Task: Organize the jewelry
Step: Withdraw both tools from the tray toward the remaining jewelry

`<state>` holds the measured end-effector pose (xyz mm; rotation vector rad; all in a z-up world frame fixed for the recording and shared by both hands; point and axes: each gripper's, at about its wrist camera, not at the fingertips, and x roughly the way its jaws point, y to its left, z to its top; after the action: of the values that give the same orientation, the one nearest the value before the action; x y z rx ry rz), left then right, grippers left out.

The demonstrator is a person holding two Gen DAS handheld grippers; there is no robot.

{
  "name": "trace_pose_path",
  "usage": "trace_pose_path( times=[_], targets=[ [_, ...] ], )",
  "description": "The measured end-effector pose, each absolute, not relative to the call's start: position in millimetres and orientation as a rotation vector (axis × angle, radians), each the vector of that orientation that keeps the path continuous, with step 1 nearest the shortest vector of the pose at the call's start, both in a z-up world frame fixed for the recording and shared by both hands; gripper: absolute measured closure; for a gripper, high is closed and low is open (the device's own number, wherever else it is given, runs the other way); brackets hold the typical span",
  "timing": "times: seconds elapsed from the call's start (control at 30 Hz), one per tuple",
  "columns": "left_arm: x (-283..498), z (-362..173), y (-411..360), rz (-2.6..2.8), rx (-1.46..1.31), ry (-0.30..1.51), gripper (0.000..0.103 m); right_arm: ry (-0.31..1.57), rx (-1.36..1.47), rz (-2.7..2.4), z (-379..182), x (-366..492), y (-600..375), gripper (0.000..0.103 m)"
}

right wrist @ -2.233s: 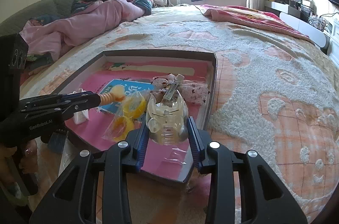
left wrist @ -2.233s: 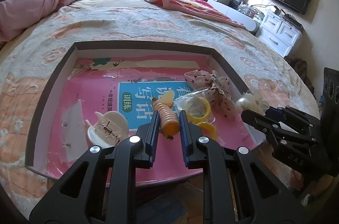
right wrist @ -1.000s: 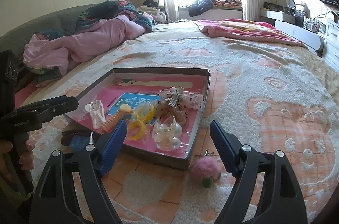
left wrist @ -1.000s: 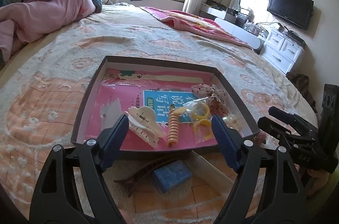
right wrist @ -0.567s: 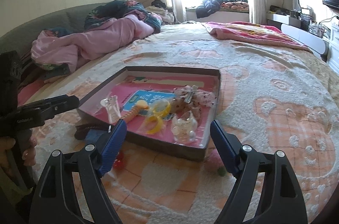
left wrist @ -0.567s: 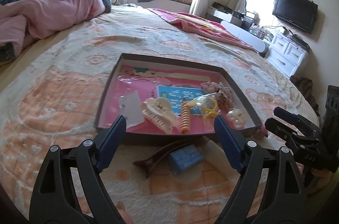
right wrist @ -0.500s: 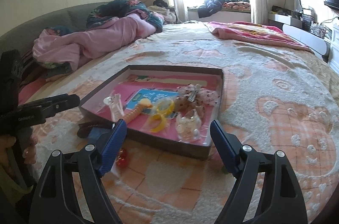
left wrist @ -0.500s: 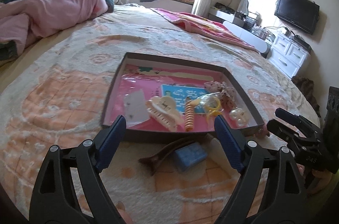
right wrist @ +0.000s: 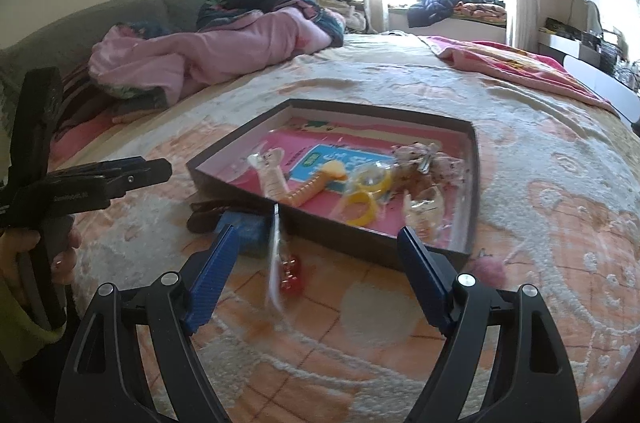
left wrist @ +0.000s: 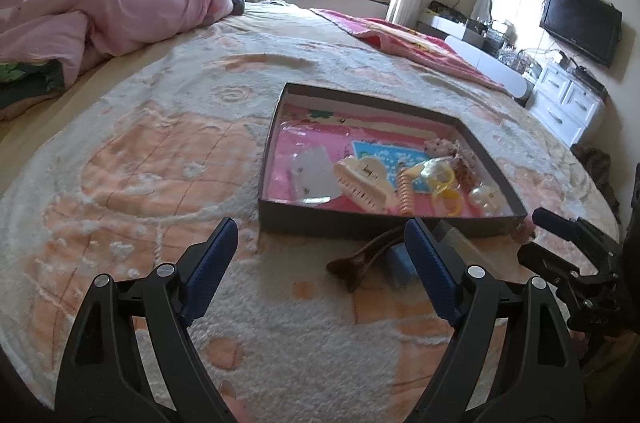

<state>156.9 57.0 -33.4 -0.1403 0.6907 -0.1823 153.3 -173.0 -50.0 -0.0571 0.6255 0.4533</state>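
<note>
With both your left gripper (left wrist: 318,259) and right gripper (right wrist: 314,265) spread wide and empty, lower the right squarely over the red charm (right wrist: 289,273) (lying just outside the tray (right wrist: 470,191)) before pinching.

In the left wrist view a tray (left wrist: 340,221) sits right of centre on the bed (left wrist: 160,163), a clip (left wrist: 362,261) just below it.

blue block (left wrist: 400,265): right part hidden behind left gripper (left wrist: 320,255) finger at 3 o'clock | brown hair clip (right wrist: 204,217): far end hidden by block | clear packet (right wrist: 276,255): motion-blurred, contents unclear | pink pom-pom (right wrist: 490,269): partly behind box (right wrist: 360,243) corner | book (left wrist: 384,153): print too small to read
</note>
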Motion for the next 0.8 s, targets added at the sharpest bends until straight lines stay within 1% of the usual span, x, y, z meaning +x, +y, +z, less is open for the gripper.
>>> trace_pose_path(
  times=[0.2, 0.63, 0.7, 0.77, 0.8],
  targets=[
    [157, -51, 53, -0.181, -0.074, 0.75, 0.027, 0.643, -0.077, 0.473, -56, 152, -163, 0.025],
    [168, -70, 40, -0.229, -0.003, 0.795, 0.027, 0.69, -0.125, 0.495, -75, 159, -150, 0.025],
    [169, -73, 37, -0.232, 0.008, 0.803, 0.028, 0.697, -0.13, 0.497, -78, 161, -148, 0.025],
    [171, -75, 35, -0.239, 0.021, 0.817, 0.034, 0.708, -0.131, 0.506, -82, 164, -145, 0.026],
    [172, -76, 34, -0.238, 0.028, 0.82, 0.035, 0.713, -0.133, 0.51, -83, 165, -144, 0.031]
  ],
)
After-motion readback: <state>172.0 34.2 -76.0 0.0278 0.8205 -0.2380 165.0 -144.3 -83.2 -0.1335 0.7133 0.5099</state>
